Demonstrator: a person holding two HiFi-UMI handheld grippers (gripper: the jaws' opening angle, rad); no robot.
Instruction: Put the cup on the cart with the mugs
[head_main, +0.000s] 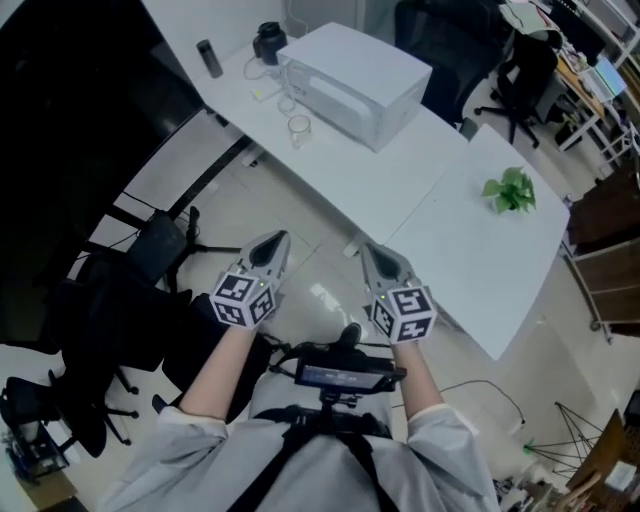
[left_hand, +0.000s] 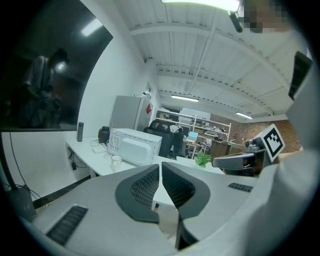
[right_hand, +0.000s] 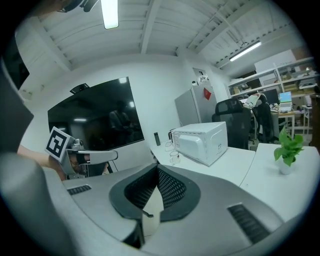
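Handling: cup looks like glass, so probably light, rigid, slippery and breakable.
Hold: pinch the wall at the rim.
Claws: left claw and right claw are pressed together, empty.

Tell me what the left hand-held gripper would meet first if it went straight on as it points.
The left hand-held gripper would probably meet the white table near the microwave first; depth is unclear.

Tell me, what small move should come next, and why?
Probably bring the left gripper forward toward the clear glass cup. It stands on the white table beside the white box-shaped microwave, far ahead; that gripper and the right gripper are shut and empty.
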